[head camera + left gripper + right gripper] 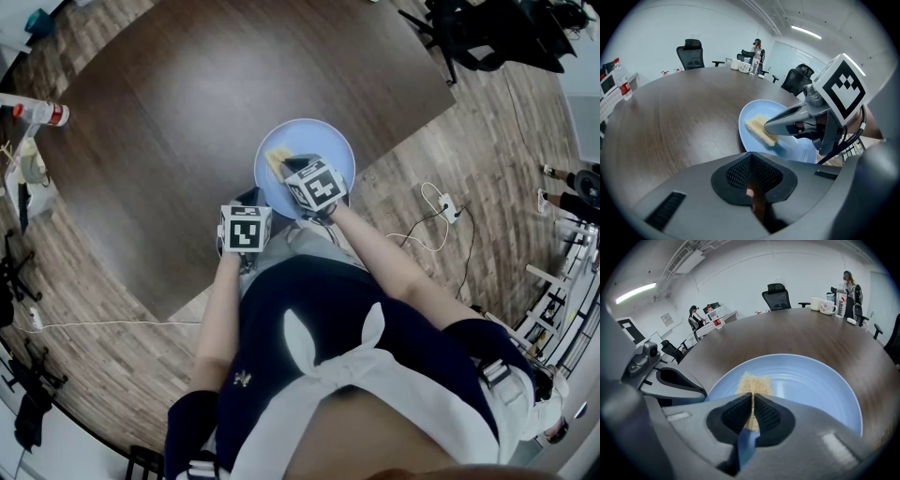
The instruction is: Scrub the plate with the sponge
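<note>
Right gripper view: right tool [753, 398] pinches the sponge [755, 381]; left tool [751, 161], closed empty, leaves the plate [813, 380] free to slide off the table [787, 331].

Bright, even ceiling-strip light w/ soft shadows; heavy fisheye vignette, edges maybe slightly blurred.

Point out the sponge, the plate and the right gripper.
sponge [752, 382]: right gripper view, its yellow face just ahead of the jaws.
plate [813, 387]: right gripper view, bare blue inside surface.
right gripper [769, 127]: left gripper view, its tips, shut on the sponge.
</note>
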Motion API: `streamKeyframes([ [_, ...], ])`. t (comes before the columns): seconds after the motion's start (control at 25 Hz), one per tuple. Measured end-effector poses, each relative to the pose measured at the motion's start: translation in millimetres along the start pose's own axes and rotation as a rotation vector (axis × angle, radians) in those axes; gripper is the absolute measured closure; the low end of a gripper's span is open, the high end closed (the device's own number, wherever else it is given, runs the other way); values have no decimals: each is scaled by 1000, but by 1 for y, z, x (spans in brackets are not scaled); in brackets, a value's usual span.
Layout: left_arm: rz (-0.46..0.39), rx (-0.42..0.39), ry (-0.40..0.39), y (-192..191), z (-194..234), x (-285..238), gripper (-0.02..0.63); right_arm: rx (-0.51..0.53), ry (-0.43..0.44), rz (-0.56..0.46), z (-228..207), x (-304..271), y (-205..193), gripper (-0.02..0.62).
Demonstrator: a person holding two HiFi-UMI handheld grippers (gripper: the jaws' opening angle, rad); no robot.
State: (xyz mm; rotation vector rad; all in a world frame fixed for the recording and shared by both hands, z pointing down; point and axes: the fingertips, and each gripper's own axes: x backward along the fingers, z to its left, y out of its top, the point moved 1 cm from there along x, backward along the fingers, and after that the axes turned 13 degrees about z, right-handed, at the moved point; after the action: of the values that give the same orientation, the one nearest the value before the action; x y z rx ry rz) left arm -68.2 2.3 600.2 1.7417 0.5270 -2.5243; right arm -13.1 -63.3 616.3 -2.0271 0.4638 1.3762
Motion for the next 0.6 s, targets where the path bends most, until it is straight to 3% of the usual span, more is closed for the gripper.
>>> streamKeyframes([
  [0.6,-7,4,-8,0,1,2,600,38,62,22,31,-4,-8,580],
])
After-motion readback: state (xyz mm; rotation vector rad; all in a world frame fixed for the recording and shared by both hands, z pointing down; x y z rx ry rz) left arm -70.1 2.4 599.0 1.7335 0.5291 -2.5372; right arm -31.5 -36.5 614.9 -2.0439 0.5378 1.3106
